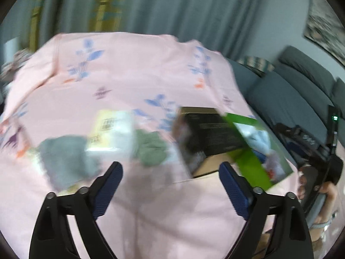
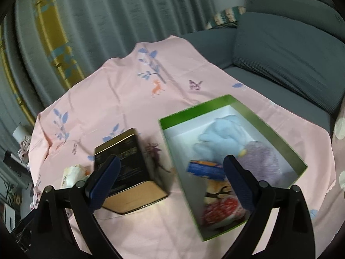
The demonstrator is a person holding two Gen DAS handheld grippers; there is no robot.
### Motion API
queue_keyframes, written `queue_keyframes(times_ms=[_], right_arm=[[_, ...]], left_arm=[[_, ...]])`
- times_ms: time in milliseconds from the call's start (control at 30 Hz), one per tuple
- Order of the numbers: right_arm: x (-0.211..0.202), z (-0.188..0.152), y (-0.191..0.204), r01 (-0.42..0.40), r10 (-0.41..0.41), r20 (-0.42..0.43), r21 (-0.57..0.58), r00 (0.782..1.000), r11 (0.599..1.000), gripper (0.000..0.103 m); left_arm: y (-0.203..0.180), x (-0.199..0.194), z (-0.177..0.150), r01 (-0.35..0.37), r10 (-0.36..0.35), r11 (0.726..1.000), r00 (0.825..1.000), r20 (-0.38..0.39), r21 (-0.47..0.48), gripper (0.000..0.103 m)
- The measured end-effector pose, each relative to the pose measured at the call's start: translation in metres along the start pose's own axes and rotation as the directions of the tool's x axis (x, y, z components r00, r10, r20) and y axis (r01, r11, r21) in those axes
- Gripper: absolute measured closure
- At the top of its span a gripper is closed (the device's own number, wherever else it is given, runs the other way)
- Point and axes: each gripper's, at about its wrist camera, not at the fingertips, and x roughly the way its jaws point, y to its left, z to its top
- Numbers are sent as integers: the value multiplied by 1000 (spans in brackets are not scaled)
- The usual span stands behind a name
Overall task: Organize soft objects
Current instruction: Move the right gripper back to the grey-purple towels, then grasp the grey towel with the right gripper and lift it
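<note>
My left gripper (image 1: 170,168) hangs open and empty over the pink tablecloth (image 1: 129,75). Beyond its fingers, blurred, lie a grey cloth (image 1: 64,159), an olive-grey cloth (image 1: 151,149) and a yellow-white packet (image 1: 112,129). My right gripper (image 2: 171,161) is also open and empty, above the left wall of the green box (image 2: 269,125). Inside the box are a light blue plush (image 2: 222,136), a lilac cloth (image 2: 263,157), a blue-orange item (image 2: 204,168) and a red-white item (image 2: 222,209). In the left wrist view the green box (image 1: 254,164) sits at the right.
A black and gold tin (image 2: 127,164) lies left of the green box, also seen as the tin (image 1: 207,138) in the left wrist view. A white packet (image 2: 73,174) lies left of it. A grey sofa (image 2: 280,54) stands to the right, curtains (image 2: 97,10) behind.
</note>
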Motion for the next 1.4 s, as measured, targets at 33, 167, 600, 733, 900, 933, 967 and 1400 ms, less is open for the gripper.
queue_keyframes(times_ms=[33,167,600,733,900,933,967,1400], right_arm=[[-1,-1,7,-12,12,-1,-13,1000,1000,6],[-6,-7,33,-86,86,-5,-41,996,995,6],[12,-60,174,-448,404,-232,-186,885,875,10],[33,-90,226,-530,437,-362,-214,823,821,13],[74,-124,282,-564,413,-504,-190,758,804,15],[83,-132,294,-566,402,-529,-189,747,803,17],[89,-138,302,-566,393,-549,-186,738,803,18],[121,-155,333,-501,284,-563,-276,776,820,89]], left_arm=[[11,-4,-4,-15,15,1000,1000,5,-18,10],[73,-14,-28,-108,110,985,994,3,-135,10],[178,-7,-71,-225,226,893,973,-43,-390,10],[195,-18,-73,-228,243,870,970,-21,-437,11],[212,-24,-74,-313,327,830,944,-53,-461,20],[216,-24,-75,-304,316,827,947,-57,-473,23],[220,-26,-76,-292,303,823,951,-58,-487,24],[228,-29,-76,-251,261,813,964,-57,-525,25]])
